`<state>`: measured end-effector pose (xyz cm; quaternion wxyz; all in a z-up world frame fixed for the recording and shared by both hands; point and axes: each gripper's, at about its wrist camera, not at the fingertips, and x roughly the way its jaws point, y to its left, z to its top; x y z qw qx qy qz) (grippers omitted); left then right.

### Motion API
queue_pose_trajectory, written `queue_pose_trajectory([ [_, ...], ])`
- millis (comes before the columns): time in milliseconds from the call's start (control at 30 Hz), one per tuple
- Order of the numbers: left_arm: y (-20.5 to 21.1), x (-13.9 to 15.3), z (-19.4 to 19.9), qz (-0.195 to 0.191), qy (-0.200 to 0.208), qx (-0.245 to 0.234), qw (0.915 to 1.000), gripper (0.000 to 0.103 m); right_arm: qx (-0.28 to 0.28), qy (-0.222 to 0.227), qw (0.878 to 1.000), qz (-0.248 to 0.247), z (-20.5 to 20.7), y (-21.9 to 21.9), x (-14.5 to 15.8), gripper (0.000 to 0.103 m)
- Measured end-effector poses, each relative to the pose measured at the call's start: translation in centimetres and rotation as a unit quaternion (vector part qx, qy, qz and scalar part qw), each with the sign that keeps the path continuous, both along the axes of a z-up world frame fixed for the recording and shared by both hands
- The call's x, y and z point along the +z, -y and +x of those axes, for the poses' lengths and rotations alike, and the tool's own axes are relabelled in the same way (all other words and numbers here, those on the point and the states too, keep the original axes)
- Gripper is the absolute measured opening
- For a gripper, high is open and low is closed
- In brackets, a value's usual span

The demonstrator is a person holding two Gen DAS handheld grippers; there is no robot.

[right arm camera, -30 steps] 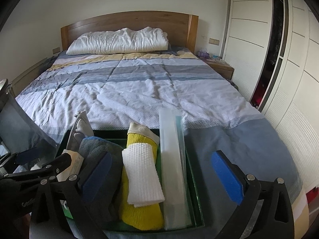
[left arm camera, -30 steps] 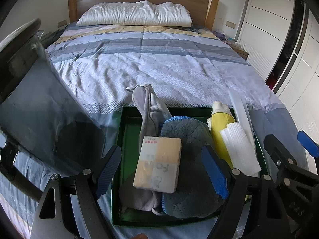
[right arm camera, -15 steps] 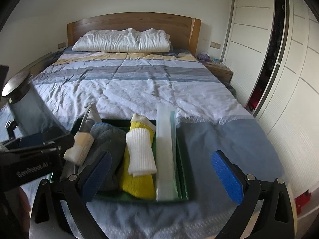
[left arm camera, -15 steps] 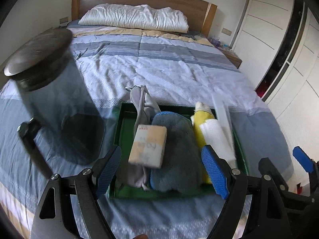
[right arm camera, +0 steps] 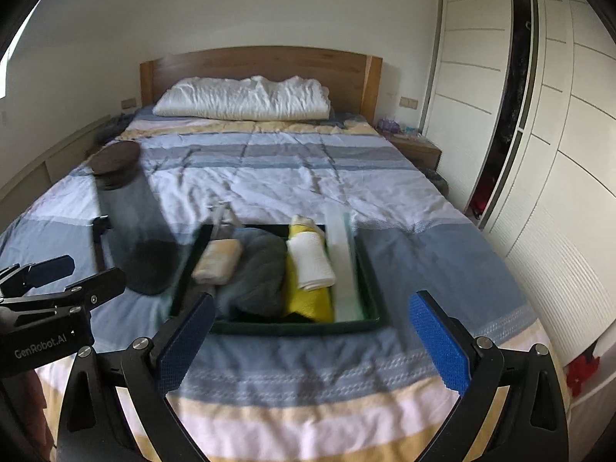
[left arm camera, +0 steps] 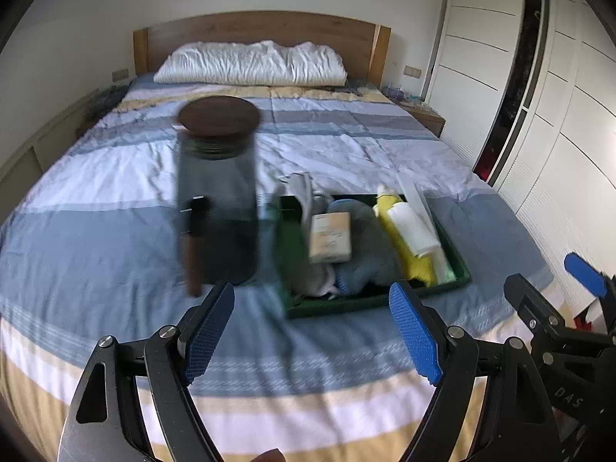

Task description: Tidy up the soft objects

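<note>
One green tray [right arm camera: 371,300] sits on the bed [right arm camera: 308,177] holding five soft things side by side: grey cloth [left arm camera: 308,200], beige pack [left arm camera: 330,236], blue-grey towel [right arm camera: 261,269], yellow towel [right arm camera: 308,300] with a white roll [right arm camera: 312,261] on top, plus one clear flat pack [right arm camera: 342,258] along the tray's right wall. One dark jar [left arm camera: 217,196] stands just left of the tray, blurry, and I can't make out the thing clipped to its side. Left gripper [left arm camera: 308,337] and right gripper [right arm camera: 308,342] both hang wide open holding nothing, short of the tray over bare bedspread, with lots of open bed beyond.
</note>
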<state>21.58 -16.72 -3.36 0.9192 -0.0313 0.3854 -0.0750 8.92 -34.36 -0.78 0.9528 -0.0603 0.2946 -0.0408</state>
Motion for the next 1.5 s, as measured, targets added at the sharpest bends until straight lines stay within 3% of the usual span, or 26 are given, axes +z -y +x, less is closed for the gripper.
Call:
queue_pose_trajectory([
  [167,-4.4,0.8,-4.4,0.009,0.020,0.010,0.9997,0.079,0.019,0.015,1.000,0.006,-5.0,-4.4,0.2,0.103],
  [233,-6.0,0.9,-6.2,0.017,0.023,0.013,0.9995,0.093,0.028,0.022,0.999,0.009,-6.9,-6.4,0.2,0.103],
  [300,-8.2,1.0,-8.3,0.025,0.037,0.038,0.9983,0.100,0.038,0.028,0.999,0.011,-9.0,-8.4,0.2,0.103],
  [700,-18.0,1.5,-15.9,0.006,0.060,0.087,0.9944,0.101,0.049,0.032,0.998,-0.006,-15.9,-15.1,-0.1,0.103],
  [1067,-20.1,0.5,-18.6,0.002,0.051,0.086,0.9950,0.101,0.058,0.044,0.997,-0.020,-19.0,-19.3,-0.2,0.103],
  [1500,-20.5,0.4,-20.5,0.018,0.066,0.093,0.9933,0.101,0.055,0.039,0.998,-0.015,-20.1,-19.6,-1.3,0.103],
])
